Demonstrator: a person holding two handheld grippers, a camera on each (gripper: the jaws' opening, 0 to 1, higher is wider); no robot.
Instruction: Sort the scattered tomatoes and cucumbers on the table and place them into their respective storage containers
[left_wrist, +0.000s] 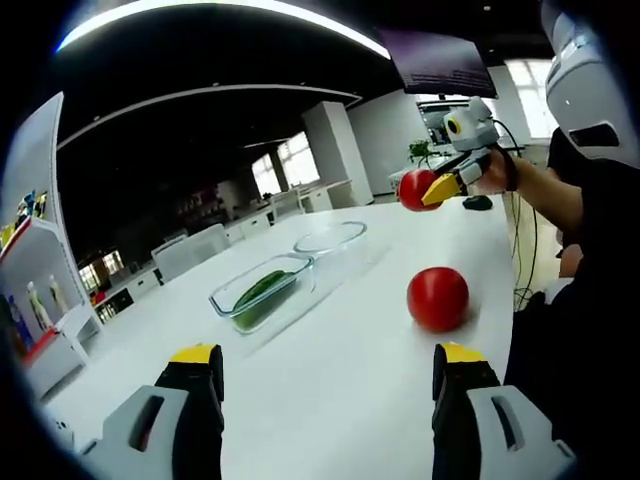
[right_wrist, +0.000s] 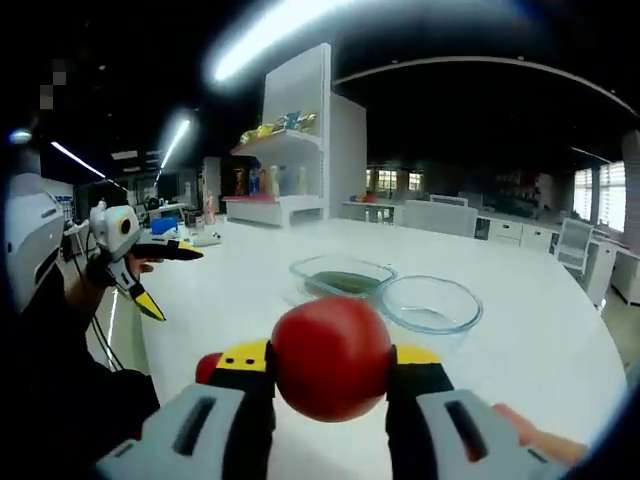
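In the right gripper view my right gripper (right_wrist: 330, 360) is shut on a red tomato (right_wrist: 330, 345), held above the white table (right_wrist: 540, 340). Beyond it stand a rectangular glass container (right_wrist: 340, 277) holding a cucumber and an empty round glass bowl (right_wrist: 428, 303). A second tomato (right_wrist: 207, 367) peeks out behind my left jaw. In the left gripper view my left gripper (left_wrist: 325, 375) is open over the table, with a loose tomato (left_wrist: 437, 298) ahead to the right. The cucumber (left_wrist: 260, 296) lies in its container (left_wrist: 228, 297), the bowl (left_wrist: 335, 240) behind it. The right gripper (left_wrist: 425, 190) carries its tomato (left_wrist: 410, 190) at the upper right.
A white shelf unit (right_wrist: 285, 150) with coloured items stands beyond the table's far side. The left gripper (right_wrist: 178, 285), open in a person's hand, hangs at the left of the right gripper view. The person's dark sleeve (left_wrist: 580, 330) borders the table's right edge.
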